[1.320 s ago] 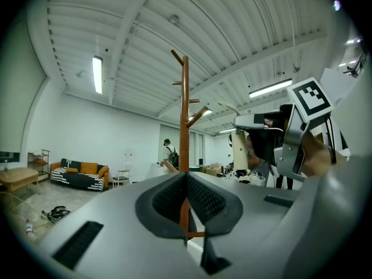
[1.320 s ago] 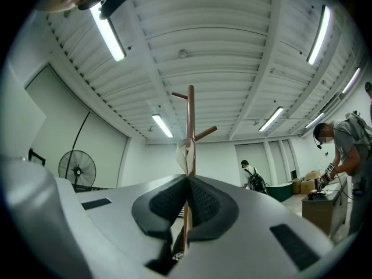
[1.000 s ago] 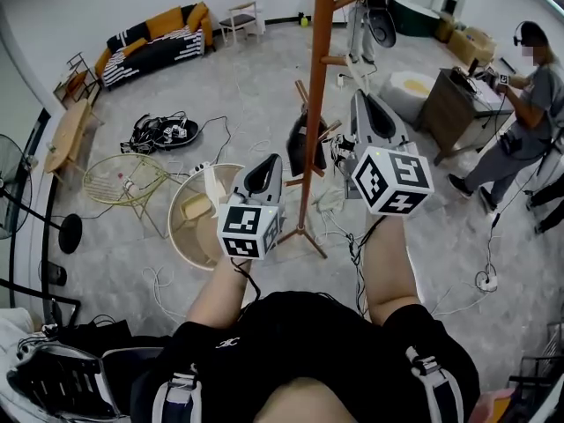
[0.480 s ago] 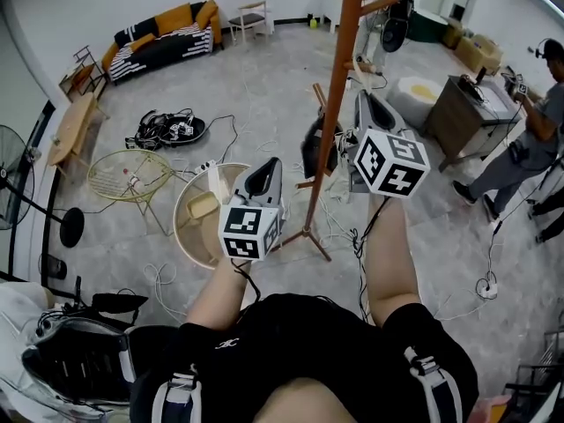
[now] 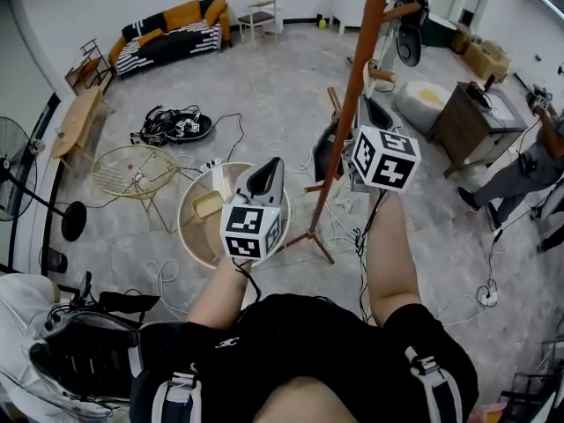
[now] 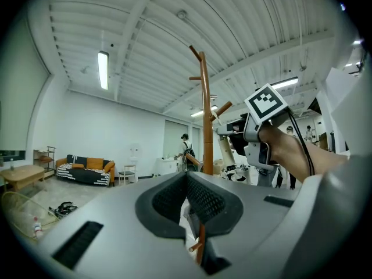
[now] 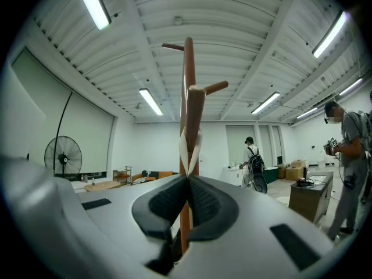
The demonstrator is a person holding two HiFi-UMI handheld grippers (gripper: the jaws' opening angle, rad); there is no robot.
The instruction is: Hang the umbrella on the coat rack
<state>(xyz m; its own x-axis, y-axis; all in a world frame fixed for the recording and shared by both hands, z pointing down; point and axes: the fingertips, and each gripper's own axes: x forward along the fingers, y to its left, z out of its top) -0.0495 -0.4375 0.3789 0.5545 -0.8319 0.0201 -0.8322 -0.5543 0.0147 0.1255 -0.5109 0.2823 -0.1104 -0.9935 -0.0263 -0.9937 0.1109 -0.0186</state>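
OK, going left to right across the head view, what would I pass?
standing fan → wire-top round table → left hand-held gripper → coat rack → wooden cabinet → person at the right edge

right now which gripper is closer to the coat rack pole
Right. The right gripper is beside the coat rack pole, pinching a white strap at a peg; the left gripper sits off to its left.

The coat rack [image 5: 354, 77] has shifted from top centre toward upper right; the right gripper [image 5: 368, 108], carrying the umbrella [image 5: 324, 151], sits higher; the person [image 5: 529, 161] at right has slid toward the edge.
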